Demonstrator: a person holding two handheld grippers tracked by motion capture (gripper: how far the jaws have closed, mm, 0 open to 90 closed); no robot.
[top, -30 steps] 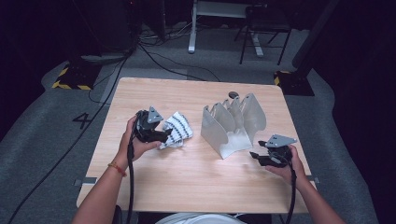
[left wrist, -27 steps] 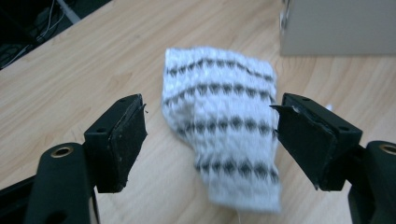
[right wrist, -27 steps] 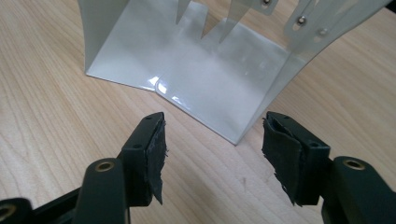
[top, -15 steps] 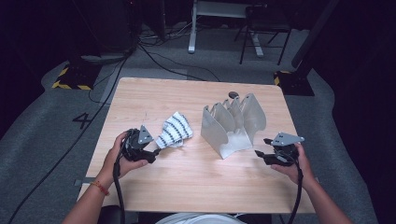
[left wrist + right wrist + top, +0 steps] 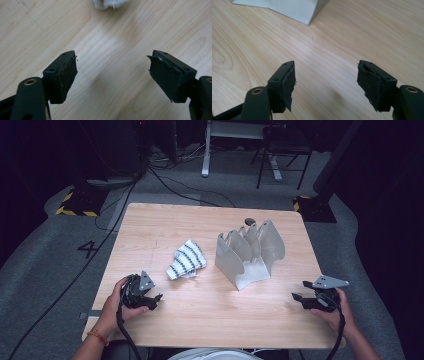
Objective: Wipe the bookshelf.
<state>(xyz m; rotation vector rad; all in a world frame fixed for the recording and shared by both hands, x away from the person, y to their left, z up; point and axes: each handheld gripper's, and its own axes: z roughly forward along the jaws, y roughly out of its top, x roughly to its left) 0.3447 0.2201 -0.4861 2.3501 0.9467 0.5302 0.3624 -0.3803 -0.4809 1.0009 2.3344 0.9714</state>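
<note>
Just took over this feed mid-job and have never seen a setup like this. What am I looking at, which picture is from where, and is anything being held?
No robot here: a person holds a hand-held claw in each hand. The high view looks down on a wooden table, with the left claw at the near left and the right claw at the near right. The other two pictures come from cameras riding on each claw, looking along its black jaws. On the table lie a striped cloth and a grey metal rack, with a small dark object behind it. Both claws are open and empty.
</note>
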